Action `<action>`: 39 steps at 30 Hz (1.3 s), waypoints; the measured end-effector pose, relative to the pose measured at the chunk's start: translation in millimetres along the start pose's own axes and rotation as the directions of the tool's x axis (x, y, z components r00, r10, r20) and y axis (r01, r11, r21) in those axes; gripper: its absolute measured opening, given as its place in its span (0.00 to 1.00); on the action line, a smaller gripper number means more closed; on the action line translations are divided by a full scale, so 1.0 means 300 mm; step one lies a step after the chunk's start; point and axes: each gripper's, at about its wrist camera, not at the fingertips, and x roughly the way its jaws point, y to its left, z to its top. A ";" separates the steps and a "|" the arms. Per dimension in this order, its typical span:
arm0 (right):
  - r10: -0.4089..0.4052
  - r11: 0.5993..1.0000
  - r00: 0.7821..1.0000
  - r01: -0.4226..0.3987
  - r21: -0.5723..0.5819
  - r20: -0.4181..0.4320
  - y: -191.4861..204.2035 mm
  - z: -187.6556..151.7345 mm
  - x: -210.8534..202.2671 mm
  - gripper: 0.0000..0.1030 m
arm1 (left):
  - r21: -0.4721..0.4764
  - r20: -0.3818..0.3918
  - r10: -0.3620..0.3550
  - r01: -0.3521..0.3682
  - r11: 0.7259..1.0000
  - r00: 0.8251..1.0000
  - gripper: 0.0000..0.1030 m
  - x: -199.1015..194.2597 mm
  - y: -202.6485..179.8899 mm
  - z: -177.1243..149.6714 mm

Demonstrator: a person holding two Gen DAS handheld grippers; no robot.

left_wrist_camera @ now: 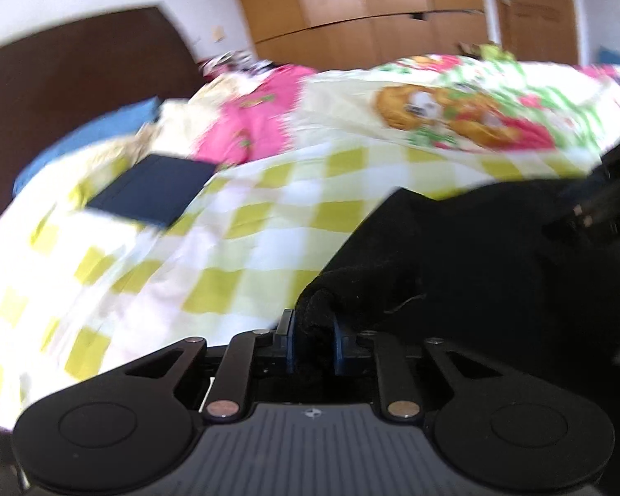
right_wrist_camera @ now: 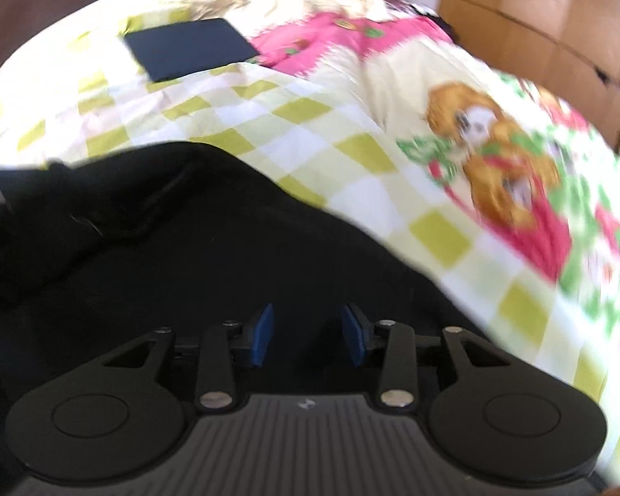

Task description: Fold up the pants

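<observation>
bright daylight | heavy motion blur both views | fisheye warp, dark corners

- Premises: a home bedroom.
- Bed [right_wrist_camera: 268,124] with yellow-checked, cartoon-printed cover fills the view.
- Dark headboard [left_wrist_camera: 82,70] behind the bed; blue pillow [left_wrist_camera: 103,132] at its foot.
- Wooden wardrobe [left_wrist_camera: 351,8] beyond the bed's far side.

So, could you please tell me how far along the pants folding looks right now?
Early. Nothing looks folded: the black pants lie rumpled on the checked bedspread. In hand: the left hand-held gripper pinches a fabric bunch; the right hand-held gripper is open above the cloth. Every fold remains.
</observation>
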 end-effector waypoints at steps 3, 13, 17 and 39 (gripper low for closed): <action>-0.020 1.000 1.000 0.020 -0.022 -0.009 -0.035 0.061 0.063 0.42 | -0.052 -0.001 0.019 -0.019 0.998 1.000 0.30 0.015 0.086 0.011; 0.056 0.992 0.991 -0.070 -0.109 -0.123 -0.132 0.133 0.219 0.65 | -0.054 0.038 -0.001 0.003 0.999 0.999 0.30 0.007 0.167 0.021; 0.112 0.992 0.980 -0.119 -0.034 -0.161 -0.163 0.133 0.204 0.35 | -0.066 0.042 -0.001 0.004 0.998 0.999 0.30 -0.008 0.176 0.008; 0.338 0.940 0.931 -0.327 0.097 -0.140 0.372 -0.361 -0.538 0.01 | -0.090 0.094 0.085 -0.077 0.993 0.992 0.30 -0.361 0.266 -0.344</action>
